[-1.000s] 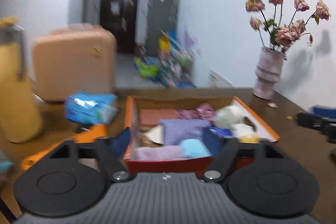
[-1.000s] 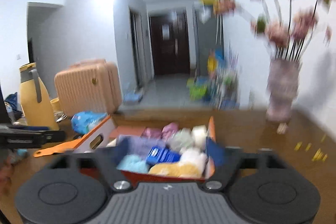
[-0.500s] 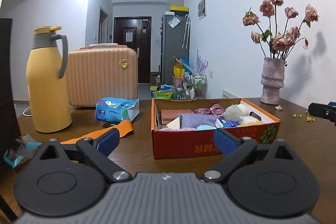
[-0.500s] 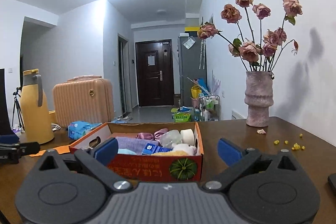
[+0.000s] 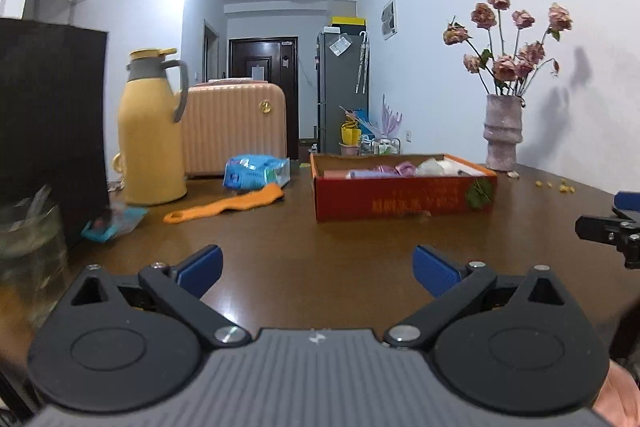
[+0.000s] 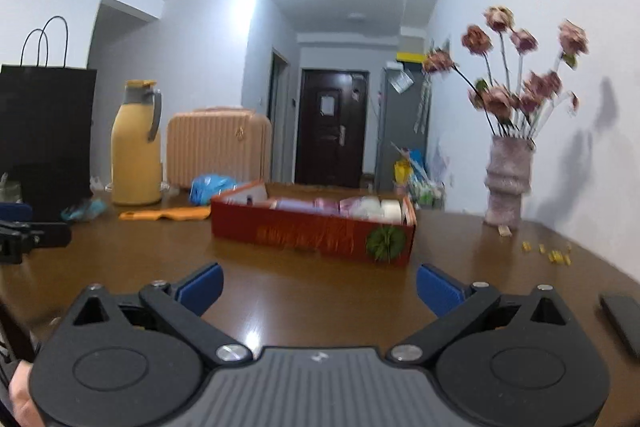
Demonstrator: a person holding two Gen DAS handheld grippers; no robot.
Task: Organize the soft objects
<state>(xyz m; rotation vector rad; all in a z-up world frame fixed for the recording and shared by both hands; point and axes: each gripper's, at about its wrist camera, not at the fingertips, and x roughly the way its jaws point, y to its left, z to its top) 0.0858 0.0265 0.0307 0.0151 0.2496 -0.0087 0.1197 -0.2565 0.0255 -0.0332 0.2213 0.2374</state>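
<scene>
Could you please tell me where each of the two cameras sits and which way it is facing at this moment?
Left wrist: rides the left tongs, low over the wooden table, facing the red cardboard box ahead; open blue pads and the right tongs' tip at right show.
Right wrist: rides the right tongs, facing the box from its right; open pads and the left tongs' tip at left show.
Shared: box, yellow thermos, flower vase.

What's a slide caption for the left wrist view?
Open left tongs above the brown table, facing a red box of soft items; nothing held.
</scene>
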